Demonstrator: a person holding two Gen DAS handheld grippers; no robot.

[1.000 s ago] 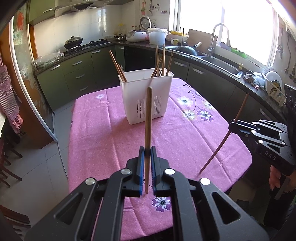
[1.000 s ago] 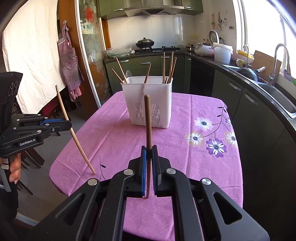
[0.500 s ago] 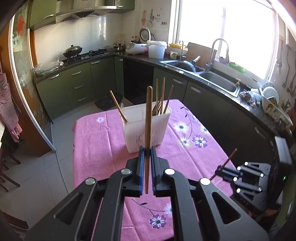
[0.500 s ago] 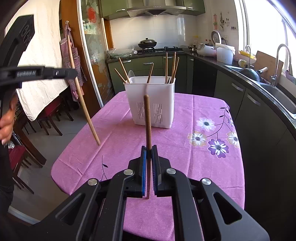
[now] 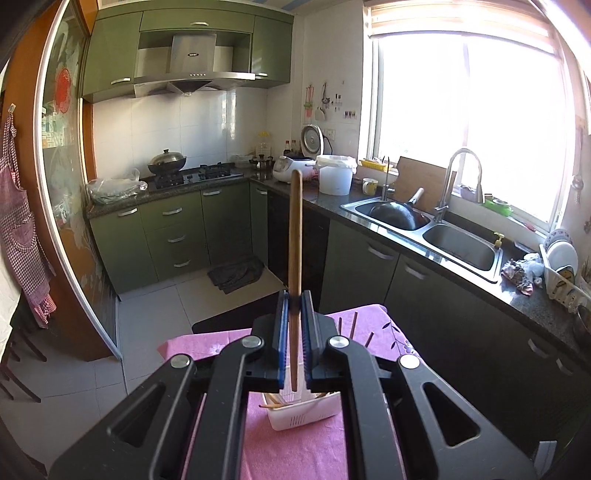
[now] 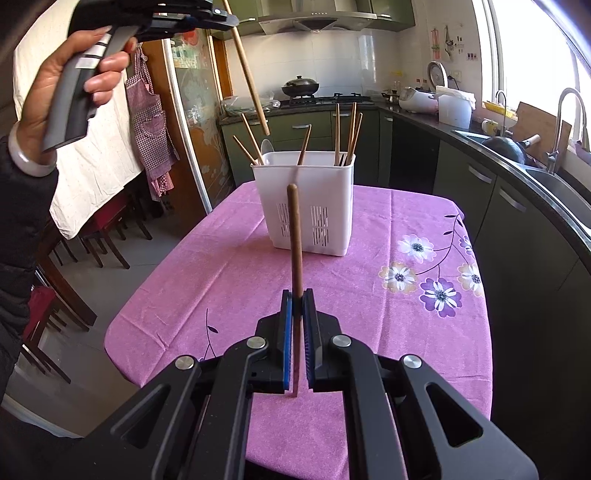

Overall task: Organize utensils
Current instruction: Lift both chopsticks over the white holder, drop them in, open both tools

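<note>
My left gripper point(image 5: 293, 301) is shut on a wooden chopstick point(image 5: 295, 236) and is held high above the white utensil holder point(image 5: 304, 411), which shows just below its fingers. In the right wrist view the left gripper point(image 6: 225, 16) is at the top left, its chopstick point(image 6: 249, 79) slanting down with the tip just above the holder's point(image 6: 306, 206) left side. My right gripper point(image 6: 297, 299) is shut on another wooden chopstick point(image 6: 295, 236), low over the pink tablecloth point(image 6: 221, 277), well short of the holder. Several chopsticks point(image 6: 349, 133) stand in the holder.
The table stands in a kitchen. Green cabinets point(image 5: 173, 236) and a stove lie behind it, a sink point(image 5: 458, 245) and counter to the right. Chairs point(image 6: 110, 229) and a hanging white cloth are at the left of the table.
My left gripper has risen and moved over the holder, carrying its chopstick; the holder has dropped to the bottom of its view. My right gripper has stayed almost still.
</note>
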